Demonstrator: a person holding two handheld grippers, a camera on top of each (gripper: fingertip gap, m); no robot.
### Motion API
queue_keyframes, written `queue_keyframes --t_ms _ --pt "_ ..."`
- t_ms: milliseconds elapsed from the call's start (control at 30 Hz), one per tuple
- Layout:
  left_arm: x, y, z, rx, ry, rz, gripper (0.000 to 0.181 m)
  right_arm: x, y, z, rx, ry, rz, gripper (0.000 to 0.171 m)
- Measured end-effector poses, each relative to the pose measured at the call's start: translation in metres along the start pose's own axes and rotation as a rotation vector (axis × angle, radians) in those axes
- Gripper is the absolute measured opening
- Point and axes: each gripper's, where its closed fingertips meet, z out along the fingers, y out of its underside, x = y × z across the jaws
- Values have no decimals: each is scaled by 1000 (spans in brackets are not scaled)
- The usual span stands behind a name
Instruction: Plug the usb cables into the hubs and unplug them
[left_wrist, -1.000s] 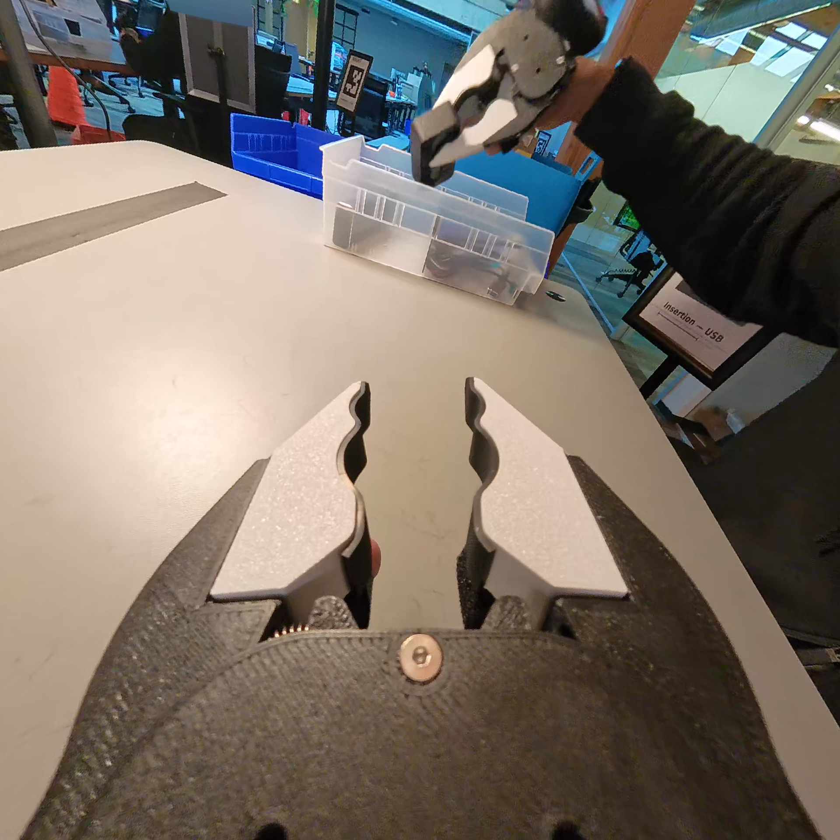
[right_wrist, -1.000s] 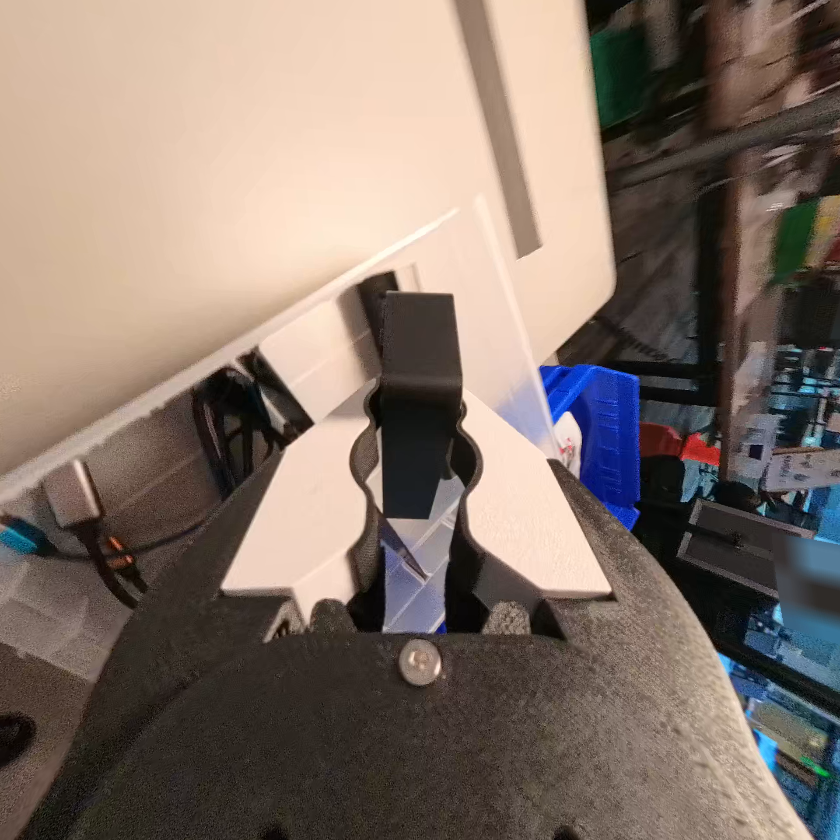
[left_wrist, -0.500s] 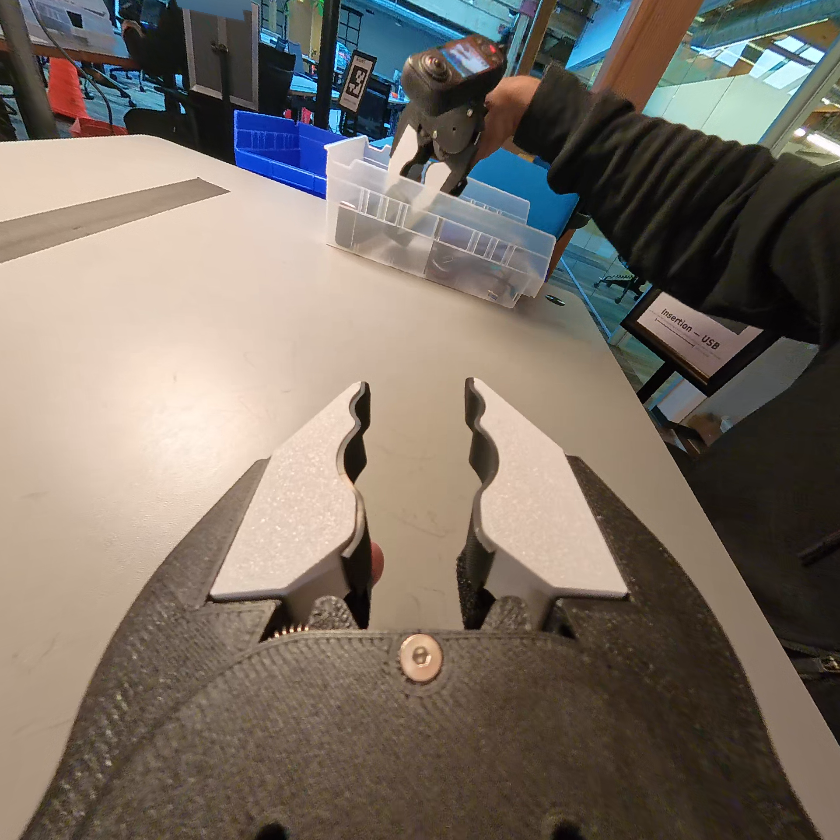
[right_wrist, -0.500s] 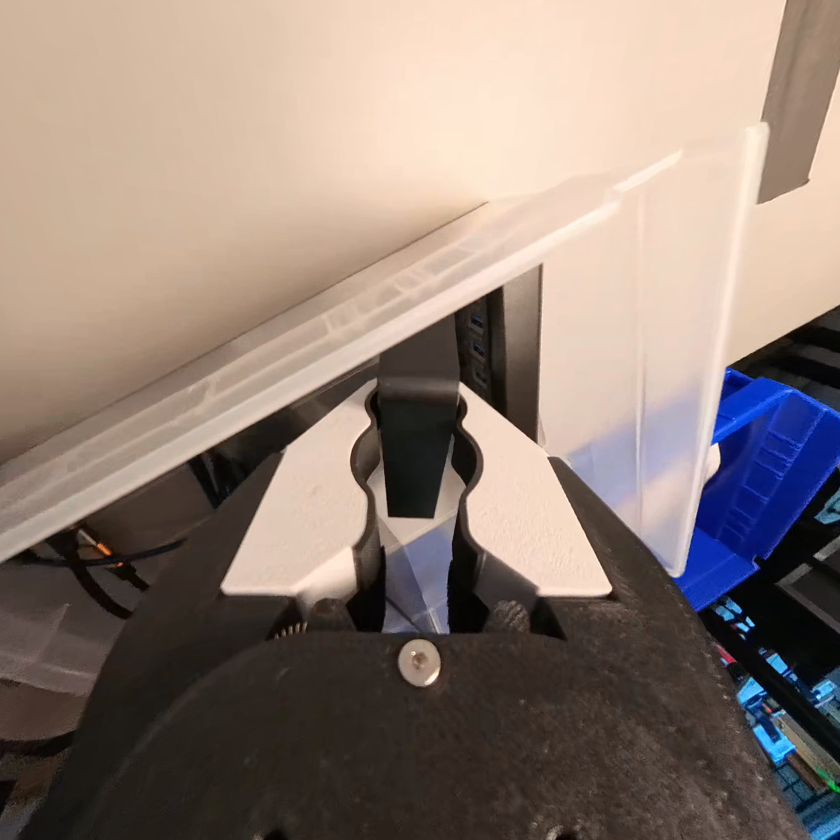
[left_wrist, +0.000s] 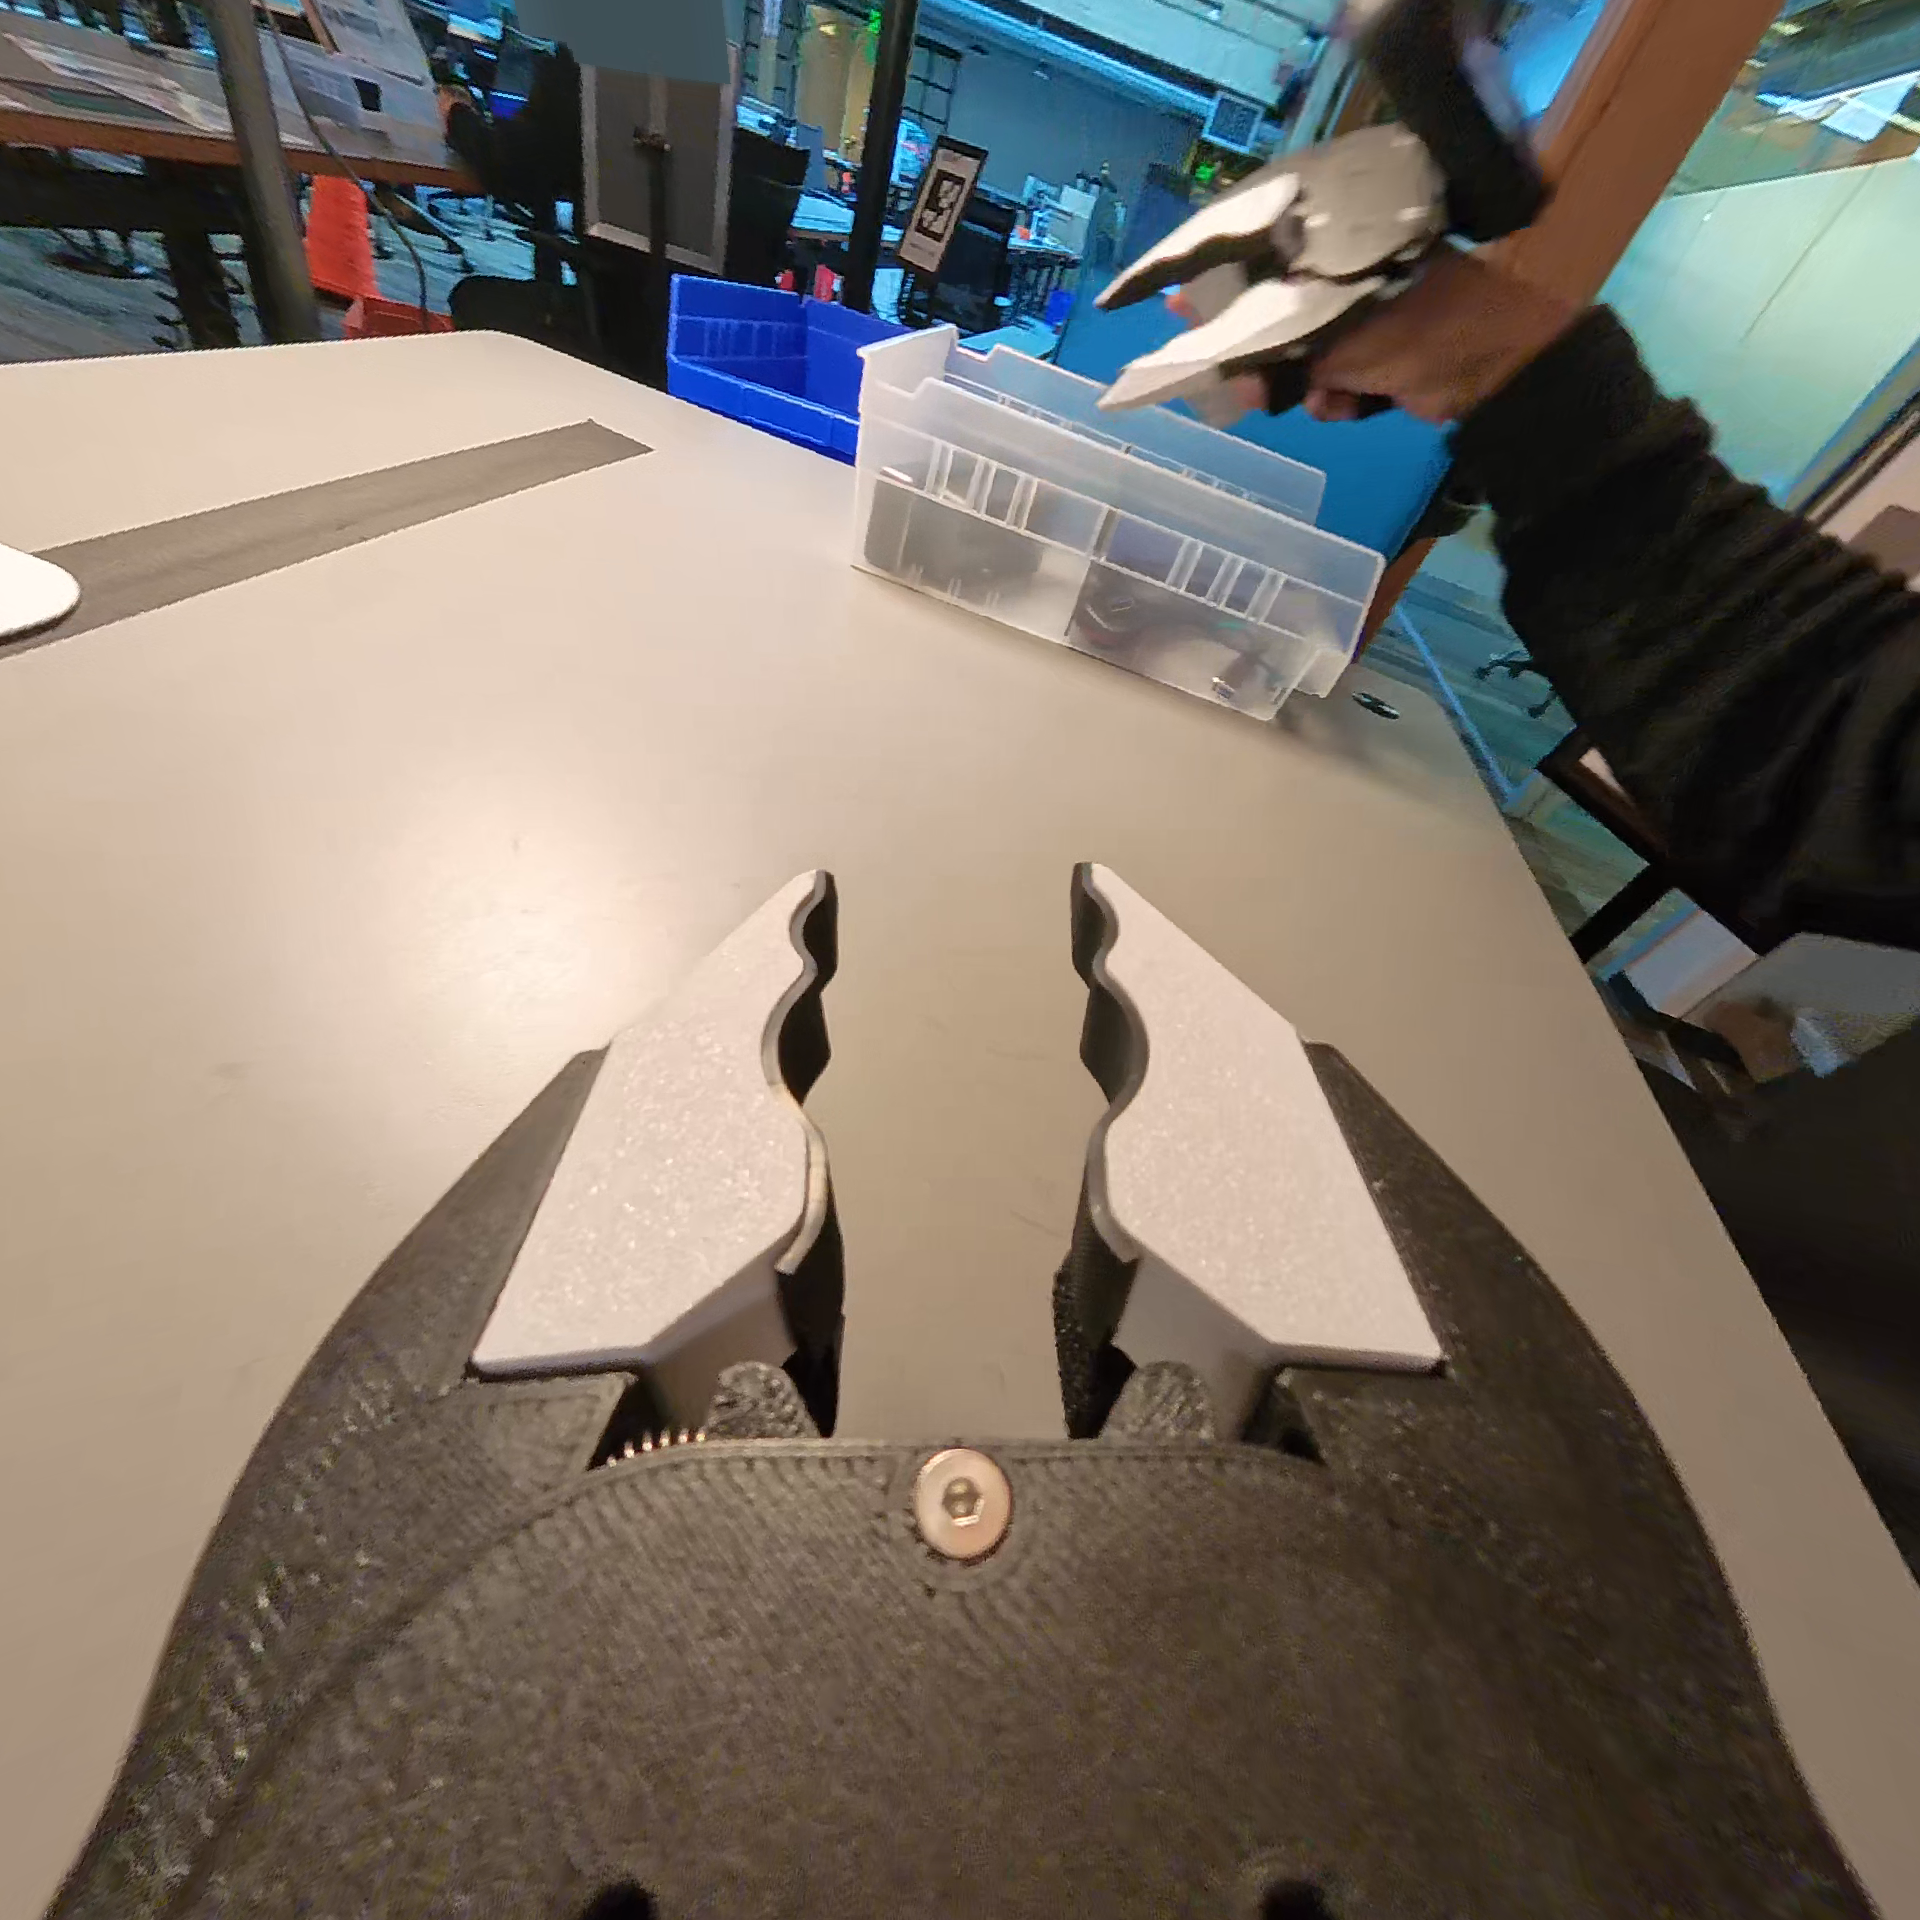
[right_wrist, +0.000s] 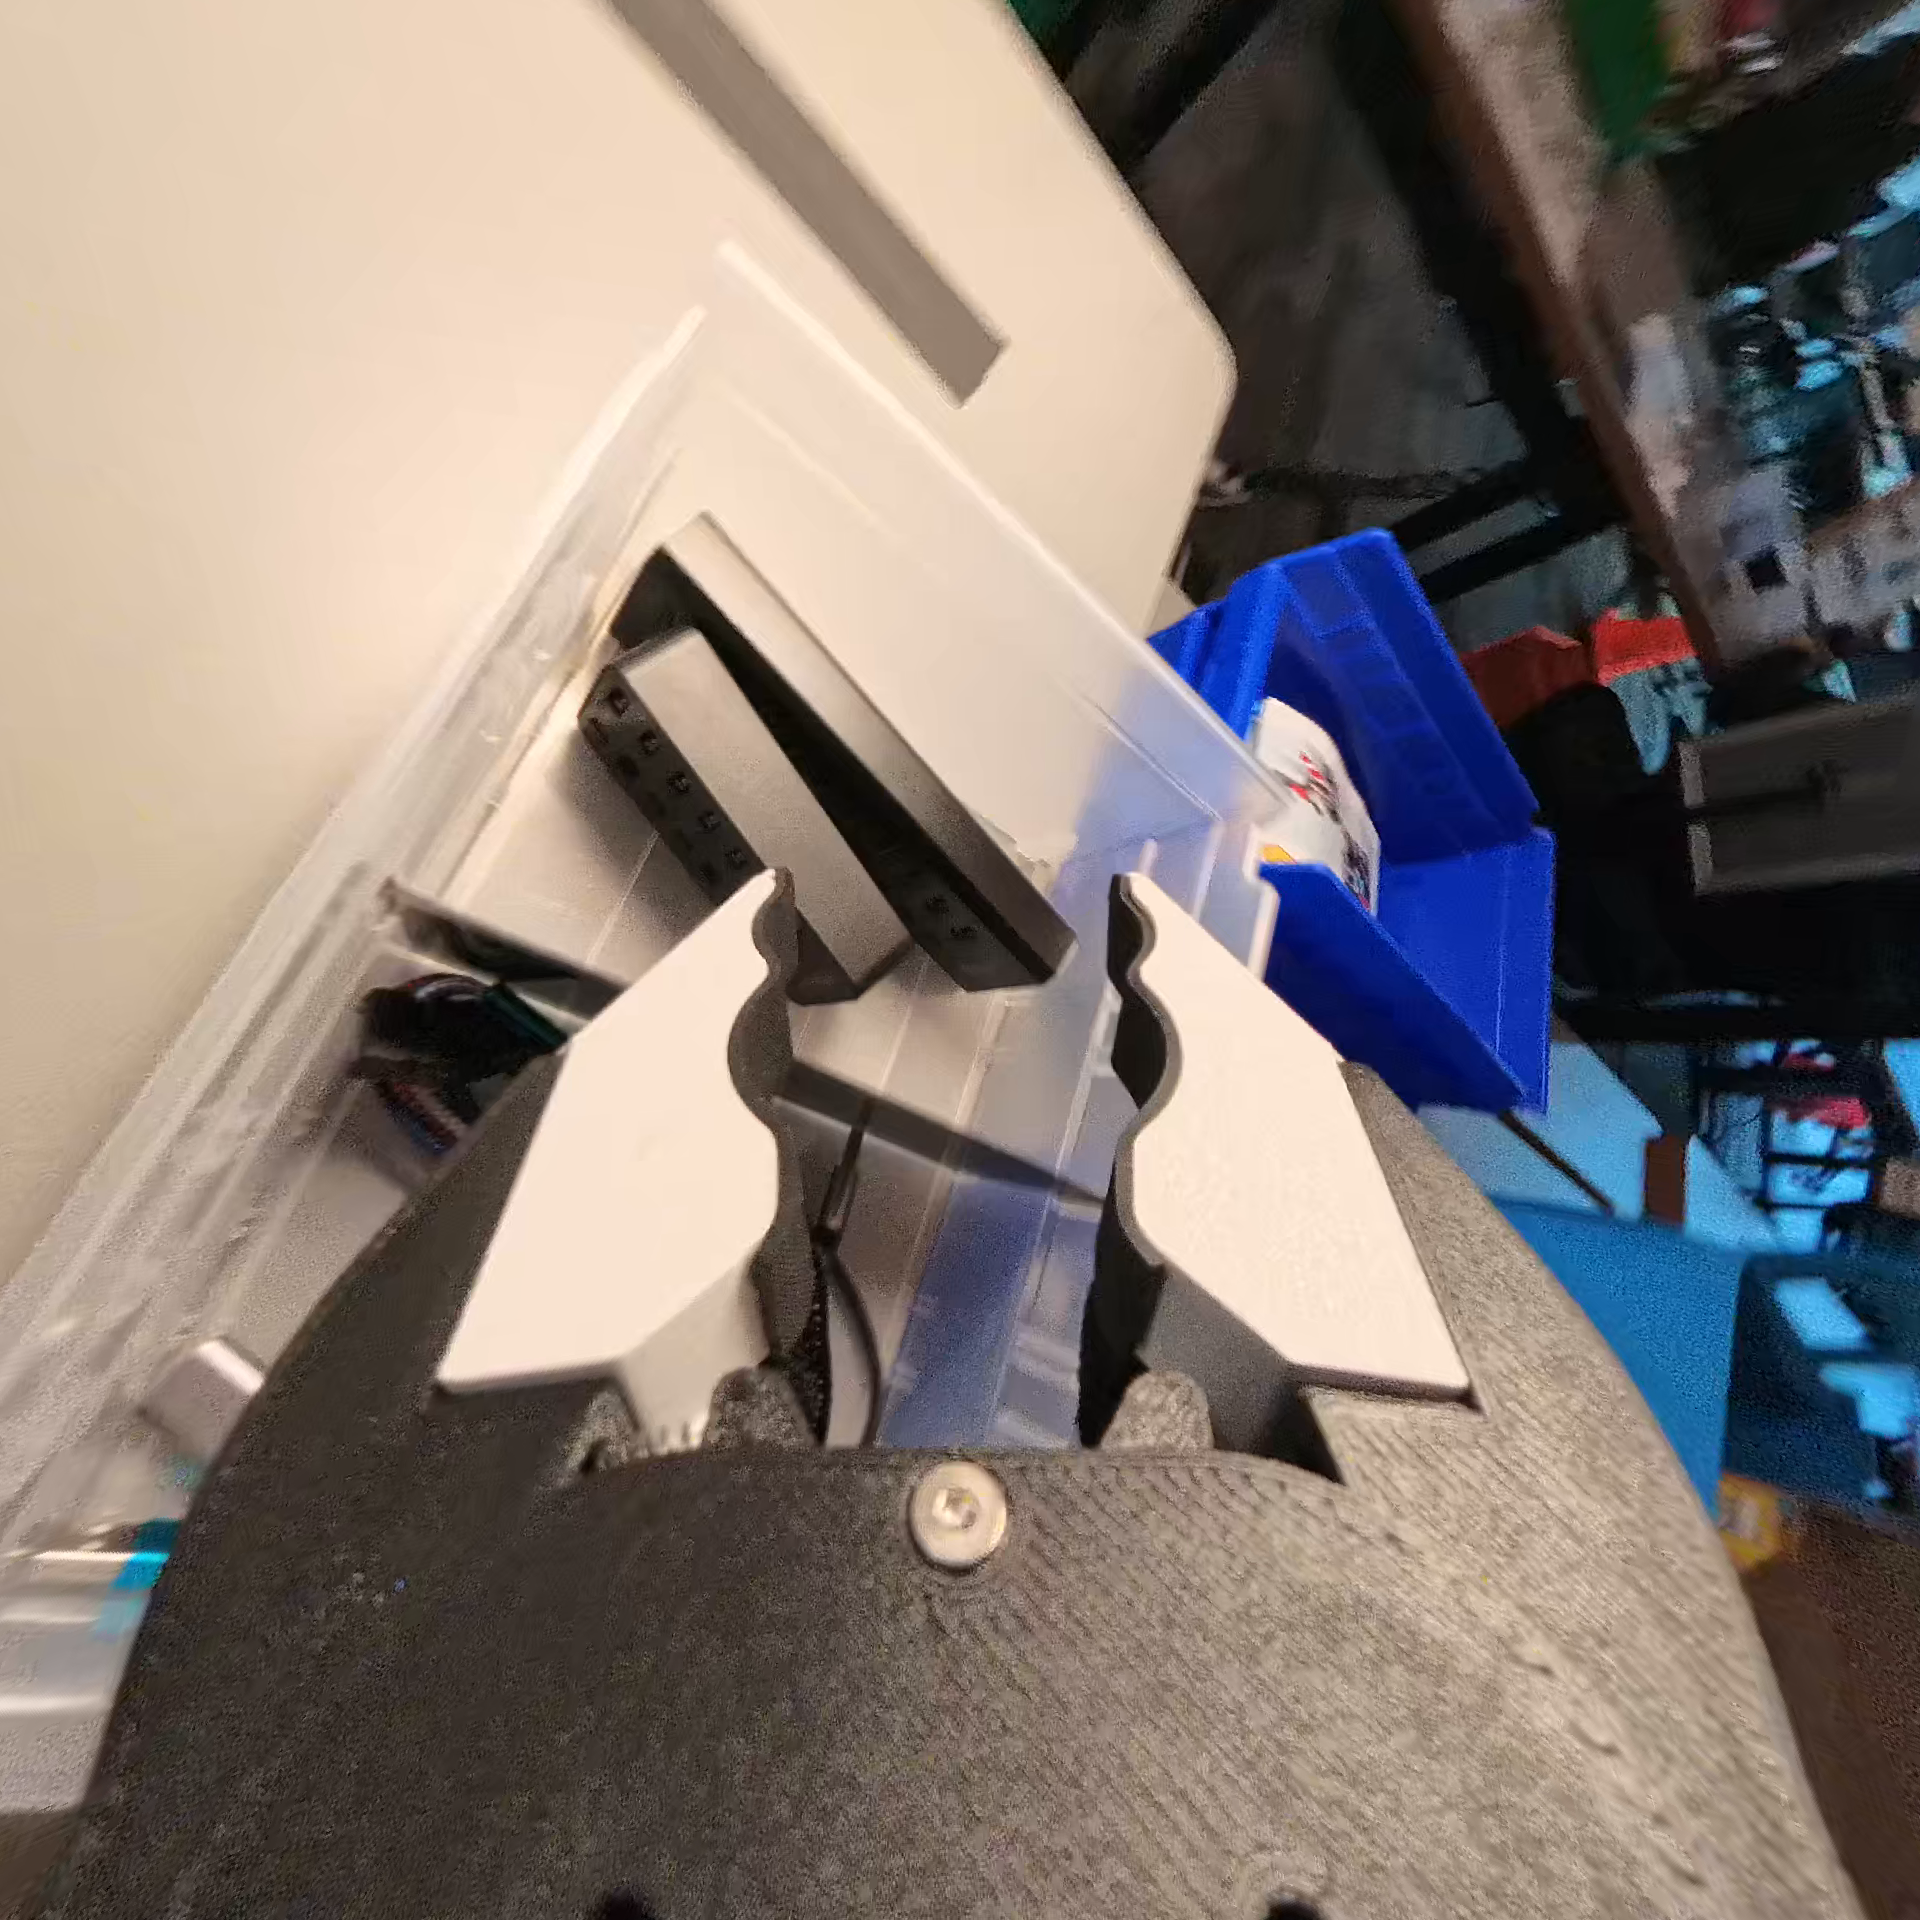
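The left gripper (left_wrist: 951, 904) rests low over the pale worktop (left_wrist: 436, 748), its 2 fingers parted with only bare surface between them; it holds nothing. A dark grey strip (left_wrist: 343, 509) runs across the worktop to its far left.

Farther along the worktop, near its far edge, stands a clear plastic bin (left_wrist: 1226, 582) split by dividers into compartments. A blue bin (left_wrist: 748, 343) sits just behind it, past the worktop edge.

The right gripper (left_wrist: 1164, 338) hangs in the air above the clear plastic bin, gripped by a hand (left_wrist: 1403, 343) in a dark sleeve (left_wrist: 1662, 623). Its fingers are spread wide and empty.

In the right wrist view, the right gripper (right_wrist: 945, 894) looks down into the clear plastic bin (right_wrist: 1164, 727). 2 black hubs lie side by side in 1 end compartment: a longer one (right_wrist: 862, 769) nearer the blue bin (right_wrist: 1434, 831), and a shorter one (right_wrist: 717, 800) with a row of ports along its side, touching or just beside it. Both lie beyond the fingertips, not between them.

The next compartment holds a bundle of dark cables (right_wrist: 436, 1029), and a thin black cable (right_wrist: 847, 1195) runs beneath the gap between the fingers. A silver plug (right_wrist: 203, 1382) shows at the lower left. Nothing can be seen plugged into either hub.
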Motion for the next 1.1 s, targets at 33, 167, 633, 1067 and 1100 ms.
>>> queue_keyframes --t_ms 33,167,633,1067,1100 --pt "-2 0 0 -3 -18 5 50 7 5 -16 42 46 64 61" --pt "-13 0 -2 0 -121 24 56 -6 21 -73 264 0 348 61" --pt "-34 30 -218 -70 -1210 180 107 -121 43 -91 424 -84 448 95" --pt "39 67 -473 -77 -1695 -114 107 -121 49 -63 332 -27 452 68" --pt "36 70 -478 -80 -1686 -127 105 -119 48 -62 341 -12 463 64"
